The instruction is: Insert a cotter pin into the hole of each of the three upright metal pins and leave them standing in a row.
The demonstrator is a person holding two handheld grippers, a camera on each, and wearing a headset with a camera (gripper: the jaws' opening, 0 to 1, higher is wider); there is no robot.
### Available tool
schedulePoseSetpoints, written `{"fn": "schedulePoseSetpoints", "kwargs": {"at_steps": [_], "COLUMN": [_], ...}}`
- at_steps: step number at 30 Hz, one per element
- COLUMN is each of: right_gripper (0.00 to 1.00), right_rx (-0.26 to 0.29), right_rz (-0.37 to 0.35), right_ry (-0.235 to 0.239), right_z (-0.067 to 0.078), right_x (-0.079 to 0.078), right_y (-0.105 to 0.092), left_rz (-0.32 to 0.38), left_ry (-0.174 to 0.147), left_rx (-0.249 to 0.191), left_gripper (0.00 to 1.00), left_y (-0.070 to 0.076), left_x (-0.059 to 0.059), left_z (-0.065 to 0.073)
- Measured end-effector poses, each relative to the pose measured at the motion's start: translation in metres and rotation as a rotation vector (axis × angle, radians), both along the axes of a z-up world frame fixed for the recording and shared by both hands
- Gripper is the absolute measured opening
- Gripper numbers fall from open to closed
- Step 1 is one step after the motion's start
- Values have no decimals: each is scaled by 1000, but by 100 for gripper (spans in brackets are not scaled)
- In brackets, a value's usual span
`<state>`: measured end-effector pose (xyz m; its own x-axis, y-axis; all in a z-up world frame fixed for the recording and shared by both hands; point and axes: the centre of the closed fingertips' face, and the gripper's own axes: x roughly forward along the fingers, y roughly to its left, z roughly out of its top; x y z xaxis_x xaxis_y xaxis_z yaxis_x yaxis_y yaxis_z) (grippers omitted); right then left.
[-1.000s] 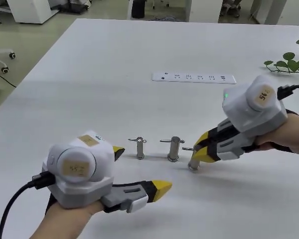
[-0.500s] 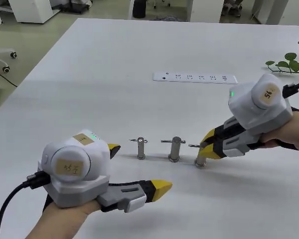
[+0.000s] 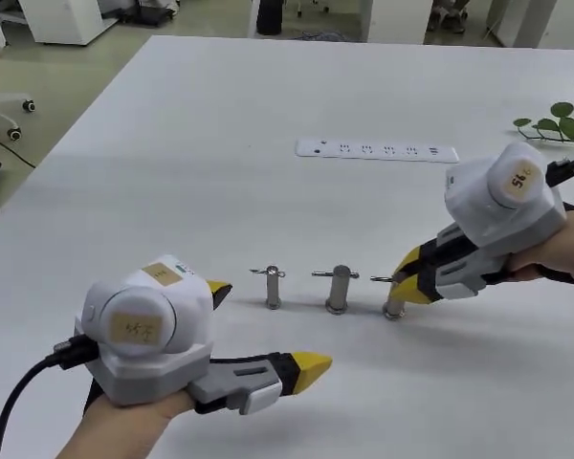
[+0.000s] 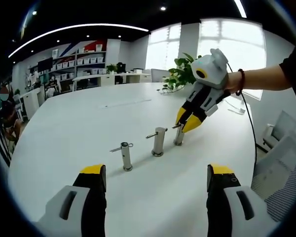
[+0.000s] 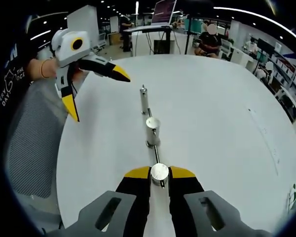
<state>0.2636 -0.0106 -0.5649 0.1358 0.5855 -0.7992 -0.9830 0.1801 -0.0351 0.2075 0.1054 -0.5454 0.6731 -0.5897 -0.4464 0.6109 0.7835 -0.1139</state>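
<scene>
In the head view, three upright metal pins stand in a row on the white worktop [image 3: 268, 172], along its near half and roughly parallel to the near edge: the first pin [image 3: 273, 290] toward the left edge, the middle pin [image 3: 338, 290], and the end pin [image 3: 394, 309] toward the right edge. A thin cotter pin [image 3: 265, 273] crosses the top of the first pin, and a similar wire sticks out of each of the other two. The right gripper [image 3: 406, 279] reaches in from the right edge, its yellow tips closed in on the end pin. The left gripper [image 3: 266, 325] hovers near the near edge, jaws spread wide and holding nothing. A power strip [image 3: 376, 150] lies beyond the row, toward the far edge, with a plant [image 3: 558, 119] at the far right. In the left gripper view, its own two jaws stand far apart with bare worktop between them, and the row of pins runs away ahead to the other claw. In the right gripper view, its jaws flank the end pin tightly on both sides, pressed against it, with the other two pins lined up straight ahead.
</scene>
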Motion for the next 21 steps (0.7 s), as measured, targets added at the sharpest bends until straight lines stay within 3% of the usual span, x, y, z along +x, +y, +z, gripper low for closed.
{"fn": "schedulePoseSetpoints", "kwargs": {"at_steps": [21], "right_gripper": [8], "right_rx": [11], "right_rz": [43], "right_ry": [24], "right_z": [0], "right_x": [5], "right_y": [-4], "left_rz": [-15], "left_ry": [-10], "left_rx": [15], "left_gripper": [82], "left_y": [-2], "left_x": [0], "left_z": [-1]}}
